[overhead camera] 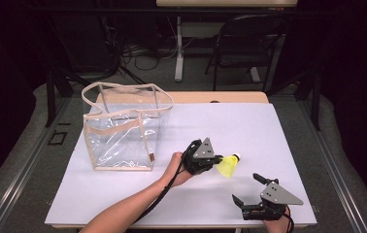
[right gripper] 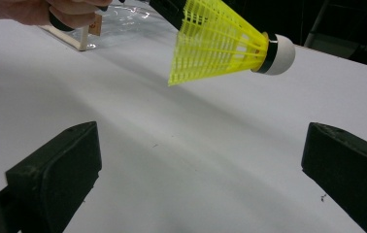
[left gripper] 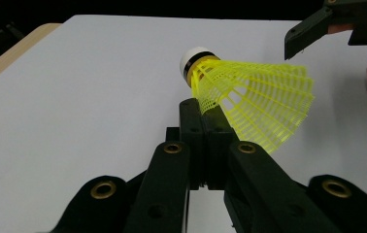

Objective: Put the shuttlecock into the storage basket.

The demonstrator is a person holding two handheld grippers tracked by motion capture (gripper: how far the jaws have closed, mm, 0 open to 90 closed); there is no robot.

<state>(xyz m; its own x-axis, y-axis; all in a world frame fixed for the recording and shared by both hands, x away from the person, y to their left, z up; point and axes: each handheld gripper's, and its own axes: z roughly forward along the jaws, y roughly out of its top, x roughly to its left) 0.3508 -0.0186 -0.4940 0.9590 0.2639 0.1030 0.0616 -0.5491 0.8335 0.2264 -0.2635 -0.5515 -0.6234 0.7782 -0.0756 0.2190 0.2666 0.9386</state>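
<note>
Your left gripper (overhead camera: 216,158) is clamped on the shuttlecock (overhead camera: 228,165), its jaws pinched together on the edge of the yellow skirt near the white cork. In the high view the shuttlecock sits just right of the table's centre, held clear of the white table (overhead camera: 123,194), with its cork pointing toward 1 o'clock and the skirt flaring back toward 7 o'clock. In the left gripper view the shuttlecock (left gripper: 249,97) lies straight ahead of the jaws at 12 o'clock, cork to the upper left, skirt fanning out toward 3 o'clock (the mesh looks undamaged where you can see it).

Your right gripper (overhead camera: 243,189) stands with its jaws wide apart and nothing between them, near the table's front edge at about 5 o'clock from the shuttlecock. In the right gripper view the shuttlecock (right gripper: 220,41) hangs at 12 o'clock, well beyond the two black jaws, cork toward 3 o'clock.

The bag (overhead camera: 123,127), clear with beige trim, stands upright and open-topped at about 9 o'clock from your left gripper, near it but apart. Your left hand (overhead camera: 177,167) grips the tool from behind, the cable trailing along the forearm.
</note>
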